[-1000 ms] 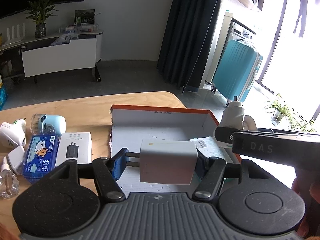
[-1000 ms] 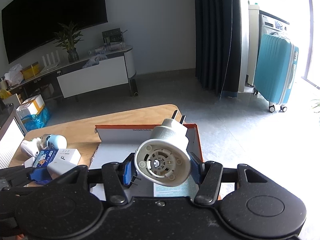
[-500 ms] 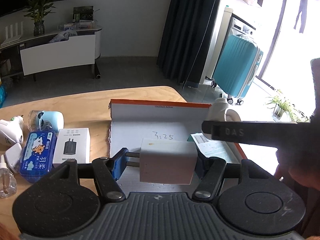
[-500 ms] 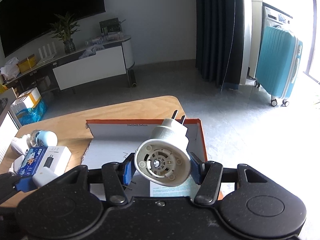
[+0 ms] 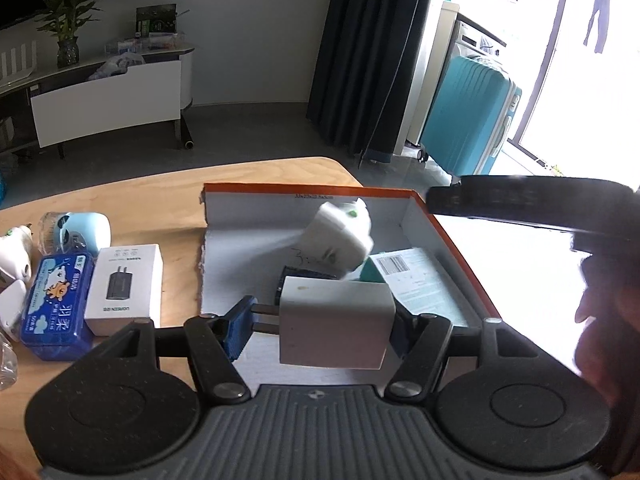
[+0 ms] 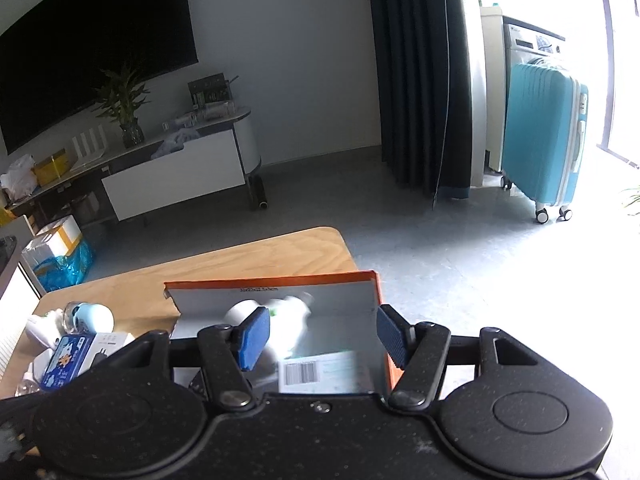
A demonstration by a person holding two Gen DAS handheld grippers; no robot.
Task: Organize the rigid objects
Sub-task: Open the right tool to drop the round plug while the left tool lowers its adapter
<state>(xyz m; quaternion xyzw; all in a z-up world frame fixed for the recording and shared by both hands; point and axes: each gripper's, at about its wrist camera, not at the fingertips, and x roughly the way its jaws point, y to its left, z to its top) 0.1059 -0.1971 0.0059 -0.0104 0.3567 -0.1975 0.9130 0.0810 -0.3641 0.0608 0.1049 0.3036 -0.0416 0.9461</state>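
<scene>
Both tongs over box (image 5: 448, 224): left (image 5: 316, 320) gripping charger (image 5: 334, 322), right (image 6: 320, 334) just parted, empty.

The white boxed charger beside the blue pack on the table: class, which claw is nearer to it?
Left. The left claw, shut on a white plug adapter, hangs just right of the boxed charger. The right claw, open, sits farther right, over the orange box.

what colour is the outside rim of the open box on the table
Orange on the box rim, clearest in the left wrist view.
</scene>
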